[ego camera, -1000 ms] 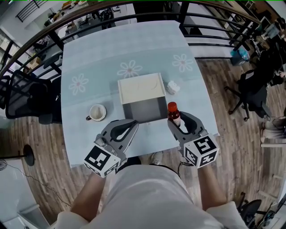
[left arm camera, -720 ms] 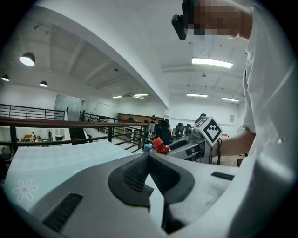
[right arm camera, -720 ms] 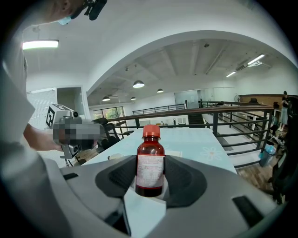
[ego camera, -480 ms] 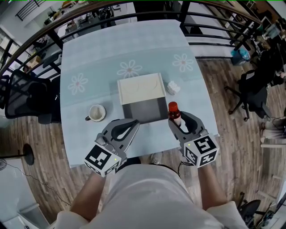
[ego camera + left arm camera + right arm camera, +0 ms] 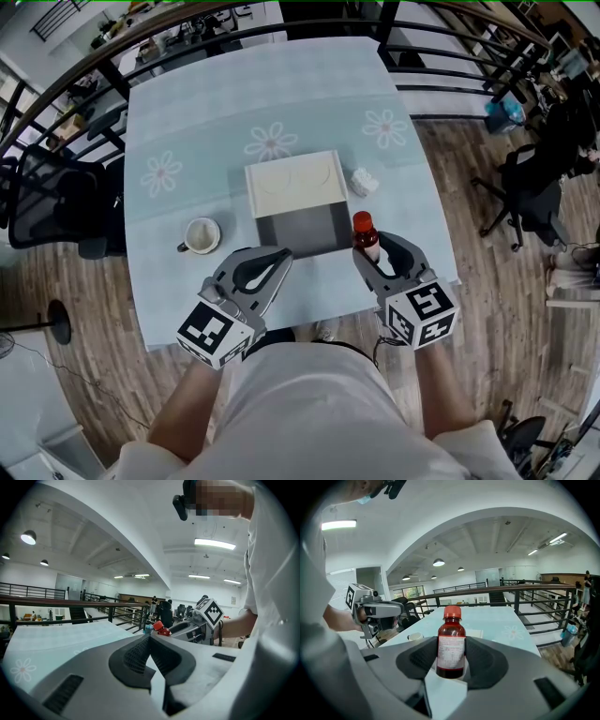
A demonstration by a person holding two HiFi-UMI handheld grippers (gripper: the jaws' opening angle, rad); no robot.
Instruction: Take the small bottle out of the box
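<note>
- Bottle (image 5: 451, 641): upright, red cap on top, outside the box (image 5: 295, 186), just beside its near right corner.
- Right gripper (image 5: 451, 663): fingers (image 5: 487, 660) pinch the bottle body from both sides.
- Left gripper (image 5: 150, 641): fingers (image 5: 132, 656) pressed together, empty, near the box's near left corner.
- Cup (image 5: 202, 235): on the bench (image 5: 187, 122), left of the box.

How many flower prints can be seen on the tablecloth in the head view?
3 flower prints: left one beyond the mug, middle one just beyond the box, right one toward the table's right edge. The box may hide more.
</note>
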